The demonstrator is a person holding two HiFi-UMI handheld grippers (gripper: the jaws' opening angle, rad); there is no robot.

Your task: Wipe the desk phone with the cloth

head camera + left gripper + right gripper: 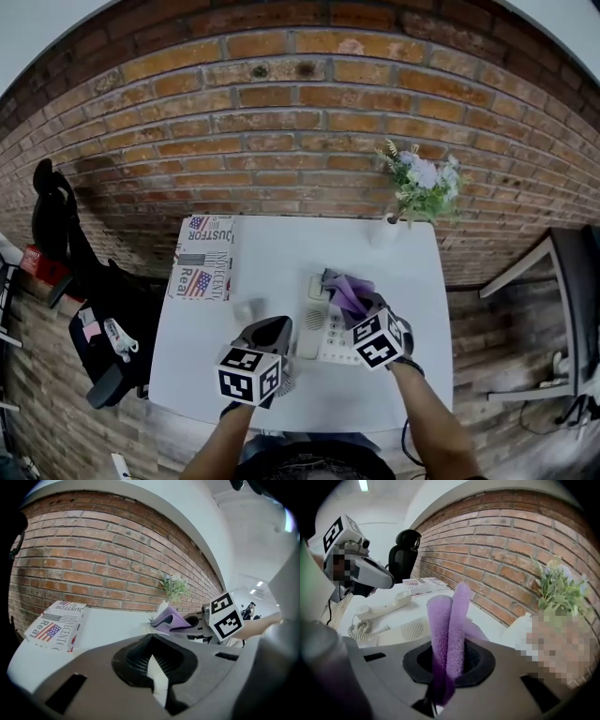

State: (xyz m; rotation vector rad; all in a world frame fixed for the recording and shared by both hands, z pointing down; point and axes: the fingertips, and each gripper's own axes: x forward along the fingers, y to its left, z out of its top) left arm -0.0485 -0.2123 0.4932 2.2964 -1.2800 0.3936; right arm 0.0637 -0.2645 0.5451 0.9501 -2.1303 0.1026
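The cream desk phone (330, 345) sits at the front middle of the white table (281, 253). Its handset (311, 323) lies off the cradle along the base's left side. In the right gripper view the handset (386, 604) trails a coiled cord (361, 630) beside the phone base (410, 630). My right gripper (361, 305) is shut on a folded purple cloth (349, 291), which stands up between its jaws (450, 620) over the phone's far end. My left gripper (277, 326) hovers left of the handset, jaws together, only a thin white sliver between its pads (152, 667).
A box printed with flags and text (202, 258) lies at the table's back left. A white vase of flowers (422, 187) stands at the back right corner against the brick wall. A black office chair (56, 216) and a bag (103, 337) are left of the table.
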